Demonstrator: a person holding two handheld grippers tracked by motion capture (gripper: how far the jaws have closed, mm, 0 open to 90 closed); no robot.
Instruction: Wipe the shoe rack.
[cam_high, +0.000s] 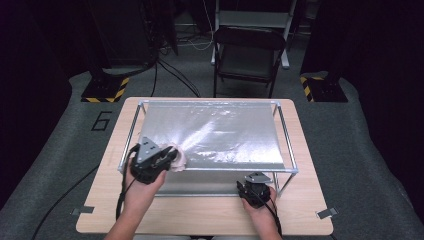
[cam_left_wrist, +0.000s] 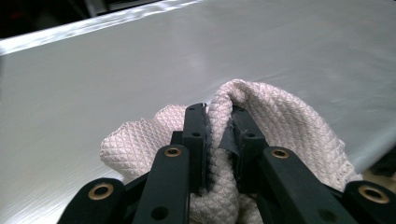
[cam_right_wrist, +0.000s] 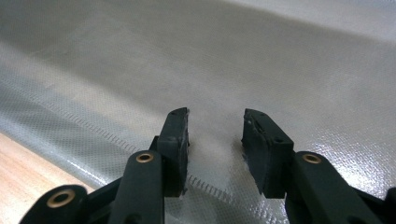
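high view: a person wipes a shiny silver sheet (cam_high: 220, 132) stretched over a metal frame (cam_high: 286, 150) on a wooden table (cam_high: 200, 215), and the wiping looks to be mid-stroke. left gripper (cam_left_wrist: 218, 135) has its jaws clamped on a bunched white cloth (cam_left_wrist: 285, 126), which bulges past both sides of the tips and rests on the sheet's near-left part. right gripper (cam_right_wrist: 215, 135) sits w/ jaws apart & nothing between them, over the sheet's near edge; next move prob needs it to steady that edge while the cloth sweeps across.

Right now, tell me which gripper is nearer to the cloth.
Left. The left gripper has its fingers clamped on the cloth, on the silver sheet. The right gripper sits apart from it at the sheet's near edge, fingers open.
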